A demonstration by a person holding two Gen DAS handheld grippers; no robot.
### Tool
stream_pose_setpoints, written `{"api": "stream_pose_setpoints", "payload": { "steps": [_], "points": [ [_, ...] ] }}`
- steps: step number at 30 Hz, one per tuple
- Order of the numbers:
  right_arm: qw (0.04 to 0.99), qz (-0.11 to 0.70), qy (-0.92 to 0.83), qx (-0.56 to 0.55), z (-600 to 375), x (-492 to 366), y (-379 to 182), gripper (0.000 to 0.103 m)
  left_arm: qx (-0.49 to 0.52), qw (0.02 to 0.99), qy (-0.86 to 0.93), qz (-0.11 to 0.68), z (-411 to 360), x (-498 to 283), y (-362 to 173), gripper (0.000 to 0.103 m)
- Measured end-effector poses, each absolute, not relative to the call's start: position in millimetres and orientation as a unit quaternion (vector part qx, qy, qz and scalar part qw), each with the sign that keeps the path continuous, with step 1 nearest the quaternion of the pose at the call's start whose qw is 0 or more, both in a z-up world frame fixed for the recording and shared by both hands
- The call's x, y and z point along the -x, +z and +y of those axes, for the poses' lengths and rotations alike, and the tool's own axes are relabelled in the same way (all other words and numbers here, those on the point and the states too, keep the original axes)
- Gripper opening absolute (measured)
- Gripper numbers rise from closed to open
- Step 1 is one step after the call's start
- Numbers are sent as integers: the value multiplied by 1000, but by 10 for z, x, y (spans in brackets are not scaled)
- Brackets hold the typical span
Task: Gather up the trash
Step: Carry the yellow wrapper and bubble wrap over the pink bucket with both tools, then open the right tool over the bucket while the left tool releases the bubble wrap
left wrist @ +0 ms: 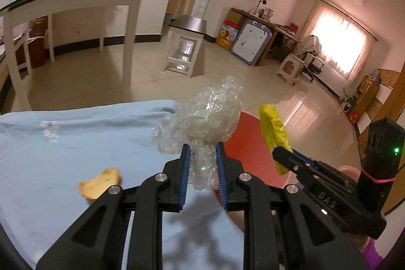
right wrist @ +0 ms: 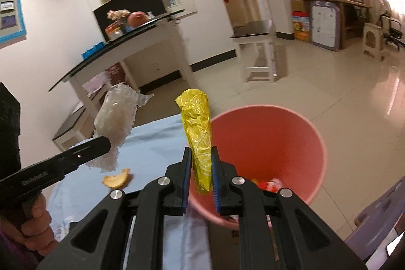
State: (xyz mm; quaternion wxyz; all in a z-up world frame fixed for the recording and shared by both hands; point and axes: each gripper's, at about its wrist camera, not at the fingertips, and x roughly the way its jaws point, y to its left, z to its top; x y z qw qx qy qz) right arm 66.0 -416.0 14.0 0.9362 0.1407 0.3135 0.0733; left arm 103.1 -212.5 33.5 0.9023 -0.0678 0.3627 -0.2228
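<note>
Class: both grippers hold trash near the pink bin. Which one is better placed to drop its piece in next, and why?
Right. The right gripper holds the yellow wrapper at the pink bin rim, beside its opening. The left gripper holds the bubble wrap over the blue cloth.

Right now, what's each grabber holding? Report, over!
Left gripper shut on bubble wrap. Right gripper shut on yellow wrapper, at the pink bin rim. Peel scrap lies on blue cloth. Path clear.

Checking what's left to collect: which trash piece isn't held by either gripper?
The orange peel, lying on the blue cloth. The bubble wrap is in the left gripper, the yellow wrapper in the right gripper.
</note>
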Motion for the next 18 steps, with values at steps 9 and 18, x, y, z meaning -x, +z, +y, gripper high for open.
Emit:
{"api": "stream_pose_setpoints", "payload": {
  "steps": [9, 18],
  "points": [
    [937, 319, 44, -134, -4391, -741, -22, 14, 82, 890, -224, 388, -2573, -1279, 154, 20],
    [935, 329, 22, -128, -4501, -852, -183, 14, 90, 880, -218, 411, -2807, -1521, -41, 20]
  ]
}}
